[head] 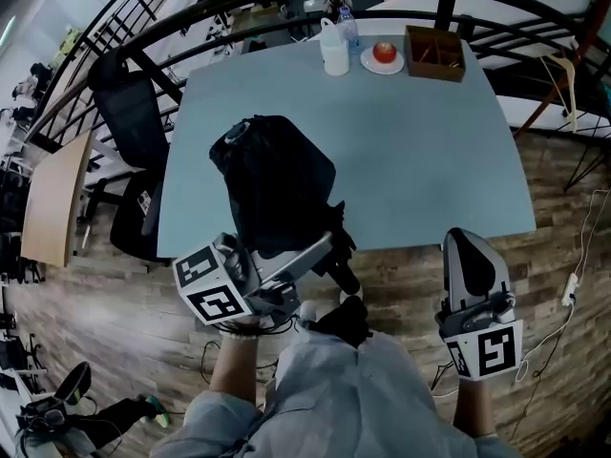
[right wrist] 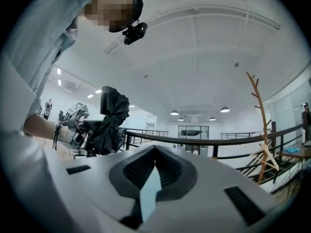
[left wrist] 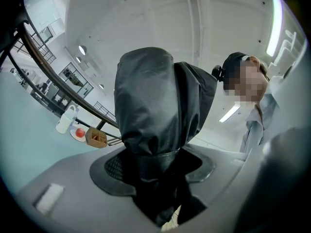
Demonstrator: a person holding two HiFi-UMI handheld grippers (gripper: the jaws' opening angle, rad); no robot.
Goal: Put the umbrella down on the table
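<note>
**Umbrella clamped in my left gripper at the table's near edge**

Far left, I see a black mesh office chair [head: 129,113] pushed against the left side of the pale blue rectangular table [head: 430,141]. Next comes my left gripper [head: 320,251], its jaws closed on the black folded fabric umbrella [head: 277,184]. In the left gripper view the dark cloth fills the gap between both pads, so the grip is firm. In the head view the umbrella's bunched canopy lies over the table's near-left part and its lower end hangs off the edge toward me. The right gripper view shows the bundle rising roughly upright out of that grip. I cannot tell whether the fabric touches the tabletop.

At the table's far edge stand a white plastic jug [head: 334,51], then a white plate [head: 368,63] holding a red apple [head: 384,52], then a brown wooden box [head: 434,53]. All are well apart from the umbrella.

Furthest right, my right gripper [head: 470,246] hangs just off the table's near edge, its tips together and nothing held
</note>
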